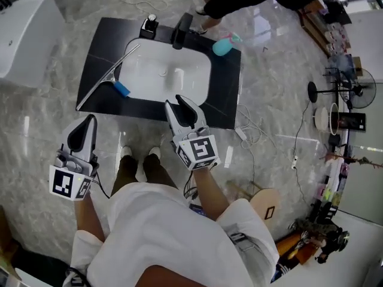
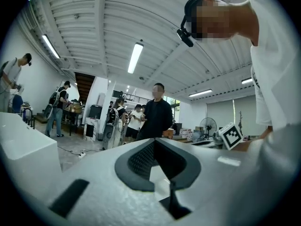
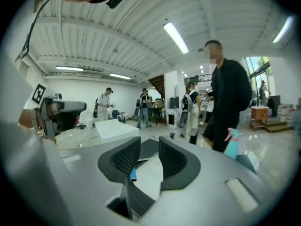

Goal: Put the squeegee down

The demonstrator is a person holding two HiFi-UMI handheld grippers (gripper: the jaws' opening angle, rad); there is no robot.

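Black countertop [image 1: 96,46]; squeegee [image 1: 108,76] across white sink [image 1: 187,84]

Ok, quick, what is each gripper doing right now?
Left gripper: shut, nothing in it.
Right gripper: open, empty; the squeegee lies on the counter, away from both.

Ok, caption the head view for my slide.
Blue-handled metal squeegee lies across white sink rim; left gripper and right gripper hover empty.

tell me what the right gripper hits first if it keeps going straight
Probably the white sink, just past the black counter's front edge where the right gripper hovers; depth is unclear.
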